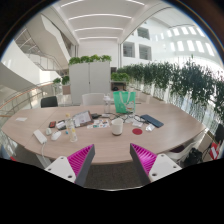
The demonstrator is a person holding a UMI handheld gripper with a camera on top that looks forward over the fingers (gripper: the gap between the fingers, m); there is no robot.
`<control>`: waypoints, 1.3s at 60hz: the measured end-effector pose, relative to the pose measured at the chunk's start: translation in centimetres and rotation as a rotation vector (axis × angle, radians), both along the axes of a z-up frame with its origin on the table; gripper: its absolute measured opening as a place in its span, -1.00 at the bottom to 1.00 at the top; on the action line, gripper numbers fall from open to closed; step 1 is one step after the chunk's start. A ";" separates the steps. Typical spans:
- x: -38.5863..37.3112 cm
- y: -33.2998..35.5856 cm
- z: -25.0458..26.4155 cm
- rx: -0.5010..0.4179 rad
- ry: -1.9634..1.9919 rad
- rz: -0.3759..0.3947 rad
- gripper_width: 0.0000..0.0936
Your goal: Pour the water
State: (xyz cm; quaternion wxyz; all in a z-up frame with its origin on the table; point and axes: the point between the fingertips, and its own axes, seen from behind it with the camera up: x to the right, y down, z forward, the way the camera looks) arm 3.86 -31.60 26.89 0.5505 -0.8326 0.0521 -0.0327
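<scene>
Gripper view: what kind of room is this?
Probably an office or meeting area: a big round wooden table cluttered with papers, white cabinets, and leafy plants along tall windows. The hand-held gripper is open, holding nothing.

Small items scattered across the round table (150, 135) are too tiny to identify. Beside the green container (124, 101), papers and cups blur together. The gripper (112, 160) fingers are cut off below.

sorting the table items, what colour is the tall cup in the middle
Green, translucent-looking cup, best seen in the gripper view, beyond the open gripper.
</scene>
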 end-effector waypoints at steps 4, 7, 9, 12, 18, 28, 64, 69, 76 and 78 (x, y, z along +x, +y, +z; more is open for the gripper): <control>1.2 -1.1 0.5 0.008 -0.005 -0.032 0.66; 1.3 -0.9 0.4 0.012 0.001 -0.037 0.66; 1.2 -1.0 0.2 0.011 0.007 -0.035 0.64; 1.1 -1.1 0.0 0.005 0.007 -0.042 0.65; 0.1 -1.5 0.1 0.005 -0.006 -0.039 0.66; -8.9 1.2 -1.6 0.141 0.027 0.077 0.66; -24.6 35.4 -15.4 0.204 0.020 0.291 0.65; -25.3 38.2 -16.2 0.214 0.023 0.298 0.65; -26.5 40.2 -17.9 0.203 0.034 0.327 0.13; -26.5 40.4 -17.9 0.224 0.018 0.315 0.09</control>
